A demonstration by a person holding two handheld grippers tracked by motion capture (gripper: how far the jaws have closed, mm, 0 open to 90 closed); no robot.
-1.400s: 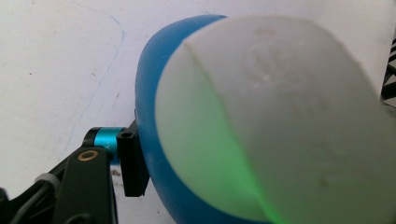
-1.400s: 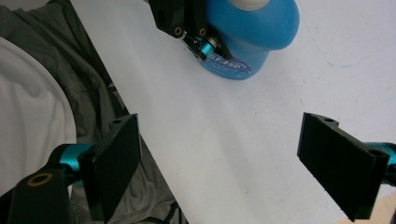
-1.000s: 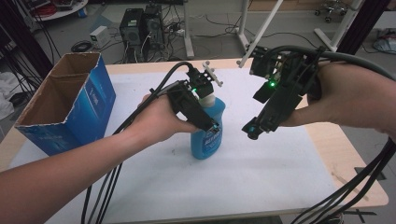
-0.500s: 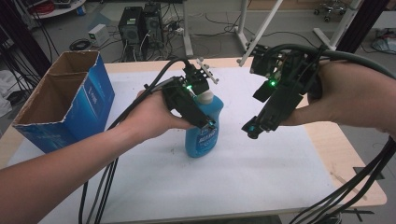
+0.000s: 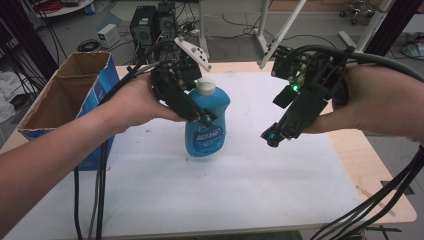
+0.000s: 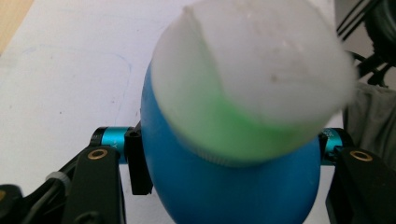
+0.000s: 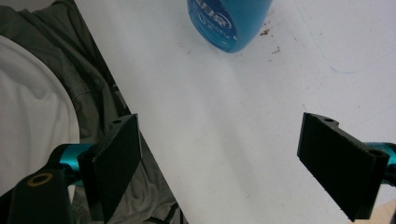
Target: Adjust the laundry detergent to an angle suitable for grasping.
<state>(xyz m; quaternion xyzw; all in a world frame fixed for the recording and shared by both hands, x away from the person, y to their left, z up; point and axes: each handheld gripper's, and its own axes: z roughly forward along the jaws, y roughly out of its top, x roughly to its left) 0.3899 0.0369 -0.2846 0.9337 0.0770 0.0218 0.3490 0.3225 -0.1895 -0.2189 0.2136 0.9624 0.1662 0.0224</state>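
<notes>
A blue dish-soap bottle [image 5: 205, 132] with a white cap [image 5: 205, 88] hangs slightly tilted just above the white table sheet [image 5: 225, 195]. My left gripper [image 5: 206, 109] is shut on its upper body, below the cap. Its jaws have just closed a little tighter, with the bottle between them. In the left gripper view the pads press both sides of the blue body [image 6: 233, 191] under the blurred cap [image 6: 252, 70]. My right gripper [image 5: 270, 136] hovers to the right of the bottle, apart from it and open. Nothing sits between its pads [image 7: 116, 154], and the bottle's base [image 7: 229, 23] lies farther off.
An open cardboard box [image 5: 65, 100] with blue sides stands at the table's left edge. Bare wood [image 5: 380, 185] borders the sheet on the right. Cables hang from both grippers over the near edge. Grey clothing [image 7: 70, 70] lies past the table edge in the right gripper view.
The left gripper has carried the bottle leftward and a little upward off the sheet. The right gripper has stayed where it was, still open.
</notes>
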